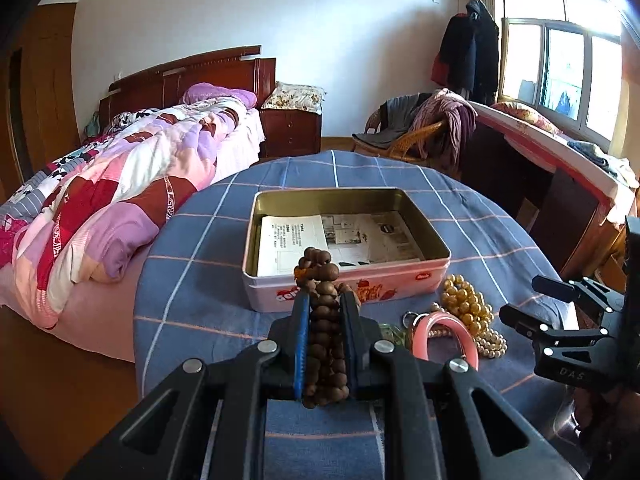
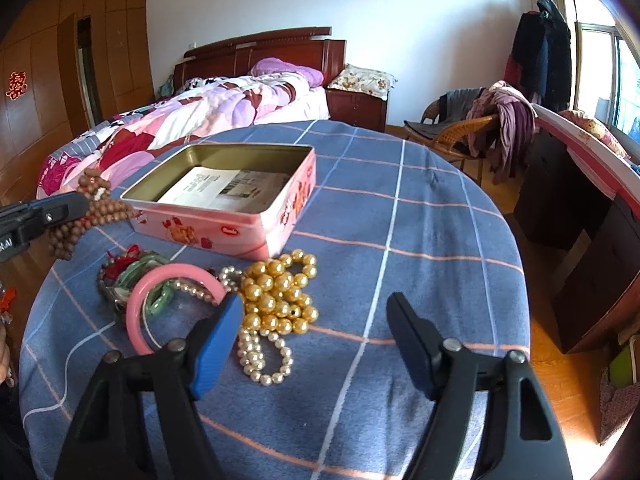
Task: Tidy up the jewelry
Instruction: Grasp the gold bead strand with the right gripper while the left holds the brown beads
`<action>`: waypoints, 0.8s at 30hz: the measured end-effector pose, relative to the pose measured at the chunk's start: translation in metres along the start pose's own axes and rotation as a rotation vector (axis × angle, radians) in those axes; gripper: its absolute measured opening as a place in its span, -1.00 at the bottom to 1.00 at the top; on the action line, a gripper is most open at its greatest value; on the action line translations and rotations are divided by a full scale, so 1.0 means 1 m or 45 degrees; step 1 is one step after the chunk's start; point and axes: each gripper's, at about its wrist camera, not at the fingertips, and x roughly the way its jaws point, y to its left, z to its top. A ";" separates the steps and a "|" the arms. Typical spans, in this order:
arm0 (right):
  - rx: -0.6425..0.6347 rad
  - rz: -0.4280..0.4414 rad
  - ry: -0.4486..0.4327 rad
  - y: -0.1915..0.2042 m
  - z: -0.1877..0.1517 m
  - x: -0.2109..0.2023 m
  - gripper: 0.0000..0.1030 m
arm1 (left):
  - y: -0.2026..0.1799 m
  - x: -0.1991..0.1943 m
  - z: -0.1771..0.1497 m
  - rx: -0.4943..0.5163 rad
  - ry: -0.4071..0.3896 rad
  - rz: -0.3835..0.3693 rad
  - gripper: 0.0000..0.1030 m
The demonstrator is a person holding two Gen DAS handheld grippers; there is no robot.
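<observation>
Left gripper (image 1: 325, 308) fingers clenching brown wooden bead bracelet (image 1: 322, 280), needing carry over pink tin (image 1: 348, 284) and release; right gripper (image 2: 316, 316) fingers released, hovering near gold bead strand (image 2: 280, 292).

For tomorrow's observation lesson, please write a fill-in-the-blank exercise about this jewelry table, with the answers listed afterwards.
1. The left gripper is shut on the ____ wooden bead strand.
2. The open pink metal tin is lined with ____.
3. The right gripper is ____, holding nothing.
4. The gold bead necklace lies on the blue checked ____.

Answers: brown; newspaper; open; tablecloth
</observation>
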 end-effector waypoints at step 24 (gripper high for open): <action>-0.018 0.175 0.120 0.008 0.008 0.027 -0.74 | -0.022 0.017 -0.002 0.011 0.023 -0.036 -0.71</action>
